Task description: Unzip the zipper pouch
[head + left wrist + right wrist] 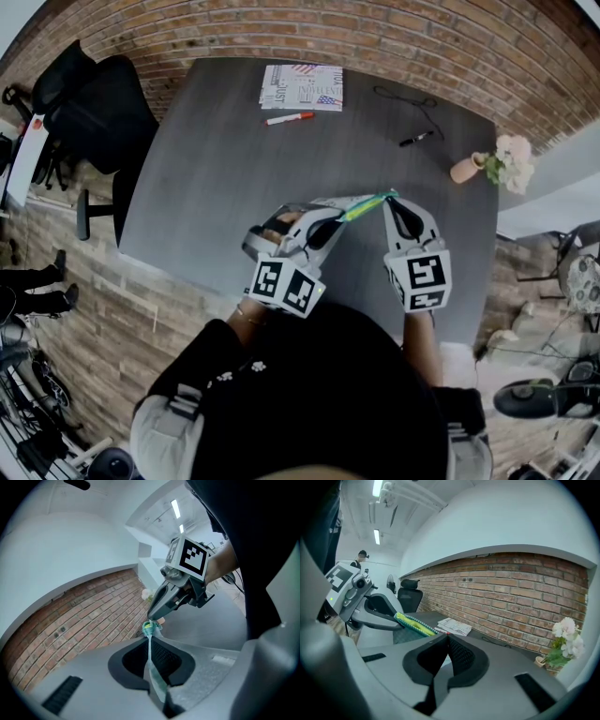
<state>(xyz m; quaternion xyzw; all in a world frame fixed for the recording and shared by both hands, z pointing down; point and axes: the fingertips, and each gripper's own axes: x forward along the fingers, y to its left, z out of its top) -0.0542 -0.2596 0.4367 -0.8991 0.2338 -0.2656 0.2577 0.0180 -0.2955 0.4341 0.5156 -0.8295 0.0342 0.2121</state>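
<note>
One gray table (234, 187) carries the scene, and one person stands at its near edge holding two grippers above it. The one pouch (361, 206), with a green and yellow zipper edge, is held up off the table, stretched between the two grippers. The left gripper (339, 221) has its jaws closed tight on the pouch; in the left gripper view a thin teal strip of the pouch (152, 667) runs edge-on through the pinched jaws of the left gripper (150, 641). The right gripper (389, 200) also has its jaws together, and its tips pinch the far green end of the zipper, which the left gripper view shows at the tip of the right gripper (150, 623). Whether it is the pull tab it has hold of cannot be made out. In the right gripper view the right gripper (444, 637) shows no gap between its jaws, and the pouch (412, 623) slants away from the tips toward the left gripper (391, 616). On the far part of the table lie one printed booklet (302, 86), two pens, one red (289, 118) and one black (417, 139), and one thin black cable (408, 98). One small pot of pale flowers (497, 161) stands near the table's right corner. One black office chair (94, 112) is at the table's left end, before a brick wall (422, 37).
</note>
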